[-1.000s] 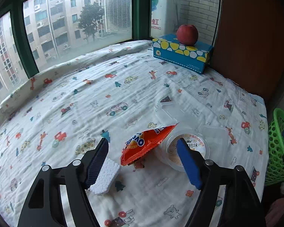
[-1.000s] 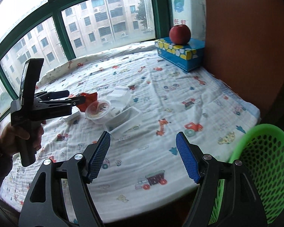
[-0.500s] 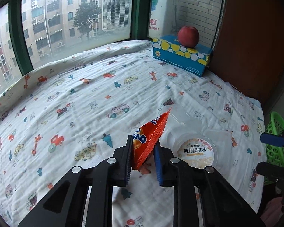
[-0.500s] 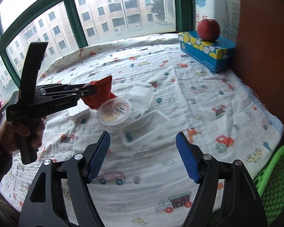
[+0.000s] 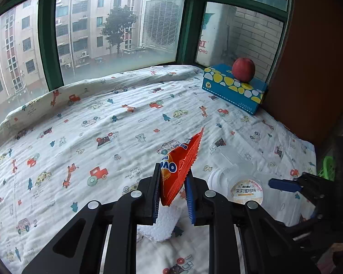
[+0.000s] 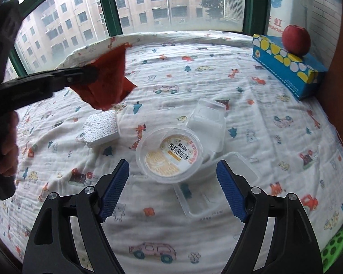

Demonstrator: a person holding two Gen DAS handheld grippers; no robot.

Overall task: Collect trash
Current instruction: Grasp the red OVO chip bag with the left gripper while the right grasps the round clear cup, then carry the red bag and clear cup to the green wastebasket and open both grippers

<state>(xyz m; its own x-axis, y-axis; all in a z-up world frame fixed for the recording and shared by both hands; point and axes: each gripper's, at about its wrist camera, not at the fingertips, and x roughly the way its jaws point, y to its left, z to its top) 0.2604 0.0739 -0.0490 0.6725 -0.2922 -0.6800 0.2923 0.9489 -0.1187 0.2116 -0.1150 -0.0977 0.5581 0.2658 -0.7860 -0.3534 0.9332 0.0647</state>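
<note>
My left gripper [image 5: 172,189] is shut on an orange snack wrapper [image 5: 178,166] and holds it above the printed cloth; the wrapper also shows in the right wrist view [image 6: 105,80]. My right gripper [image 6: 171,187] is open and empty, just in front of a round clear cup with a printed lid [image 6: 170,154]. That cup also shows in the left wrist view [image 5: 245,190]. A white foam block [image 6: 101,129] lies left of the cup, below the wrapper. Two clear plastic boxes [image 6: 209,123] [image 6: 214,187] lie behind and right of the cup.
A blue and yellow tissue box [image 6: 288,66] with a red apple [image 6: 296,37] on it stands at the far right by the brown wall. A green mesh basket [image 6: 336,251] sits off the bed's right edge. Windows run along the back.
My left gripper closed on the orange wrapper and lifted it off the cloth, uncovering the foam block. My right gripper moved in from the basket toward the round cup.
</note>
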